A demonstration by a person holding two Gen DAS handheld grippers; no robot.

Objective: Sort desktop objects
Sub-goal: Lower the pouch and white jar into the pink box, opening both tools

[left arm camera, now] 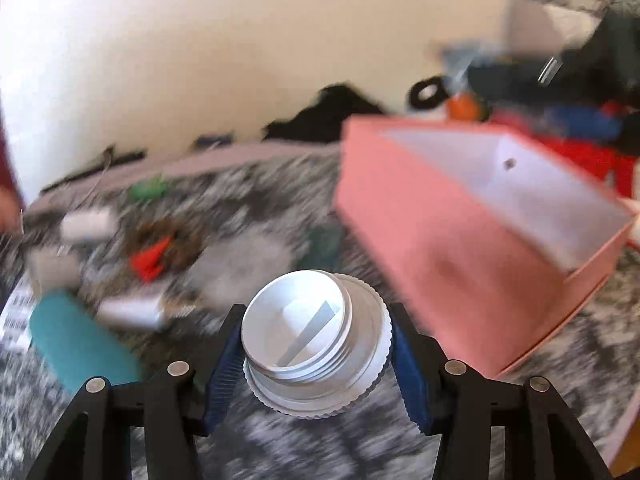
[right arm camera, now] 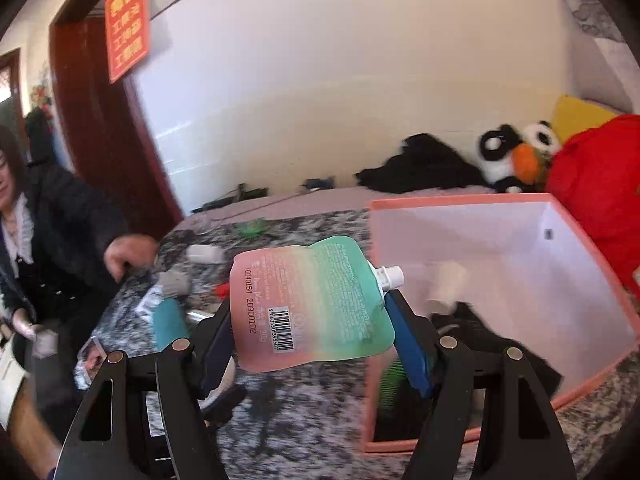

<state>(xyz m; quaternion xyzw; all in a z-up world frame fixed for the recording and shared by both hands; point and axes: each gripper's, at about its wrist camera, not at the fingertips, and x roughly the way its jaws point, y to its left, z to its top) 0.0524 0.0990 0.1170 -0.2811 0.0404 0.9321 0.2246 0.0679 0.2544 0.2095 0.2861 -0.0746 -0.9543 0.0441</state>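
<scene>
My left gripper (left arm camera: 316, 352) is shut on a silver threaded metal cap (left arm camera: 316, 340), held above the marbled table, left of the pink box (left arm camera: 460, 248). My right gripper (right arm camera: 310, 320) is shut on a pink-and-green spouted pouch (right arm camera: 312, 304), held in the air just left of the pink box (right arm camera: 500, 240). The box is open and holds a white cap-like item (right arm camera: 446, 286), dark items and something green (right arm camera: 390, 384).
Loose items lie on the marbled table (left arm camera: 280, 448): a teal case (left arm camera: 76, 344), a red piece (left arm camera: 150, 260), white and silver containers, a green piece (left arm camera: 146, 190). A person (right arm camera: 48, 240) sits at the left. A plush penguin (right arm camera: 508, 156) and red bag (right arm camera: 596, 184) lie behind the box.
</scene>
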